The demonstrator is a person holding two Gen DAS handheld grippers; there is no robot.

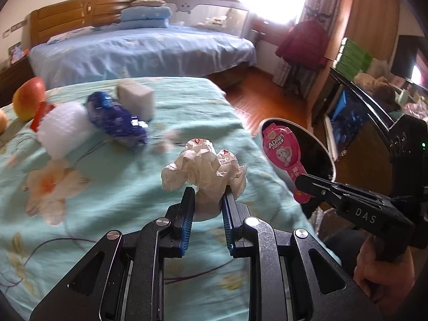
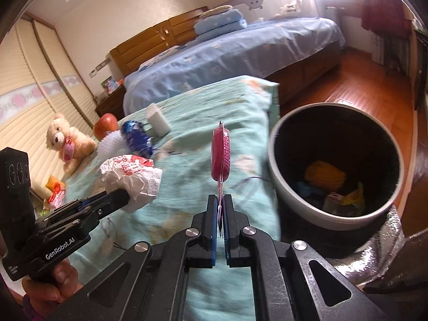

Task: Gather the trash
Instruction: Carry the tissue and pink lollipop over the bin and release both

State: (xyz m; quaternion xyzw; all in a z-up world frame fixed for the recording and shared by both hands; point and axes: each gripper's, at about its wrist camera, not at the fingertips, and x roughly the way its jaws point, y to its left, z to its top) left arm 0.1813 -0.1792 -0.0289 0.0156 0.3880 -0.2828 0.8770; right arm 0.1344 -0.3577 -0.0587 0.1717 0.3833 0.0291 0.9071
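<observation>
The trash bin (image 2: pixel 334 214) contents are sitting in shadow, hard to identify. The left gripper (image 1: pixel 207 195) is clamping the crumpled paper (image 1: pixel 203 171) above the table's right edge. The right gripper (image 2: pixel 220 200) is pinching the pink packet (image 2: pixel 221 157) upright beside the bin rim.

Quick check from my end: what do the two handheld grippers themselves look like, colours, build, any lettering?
Both are matt black pistol-grip tools with angular linkage arms, silver pivot pins and blue ribbed pads inside the jaws. The left gripper carries white "GenRobot.AI" lettering on its side and a boxy black block behind it. The right gripper shows pale "DAS" lettering and a small green light on its rear housing. No cables are visible.
</observation>
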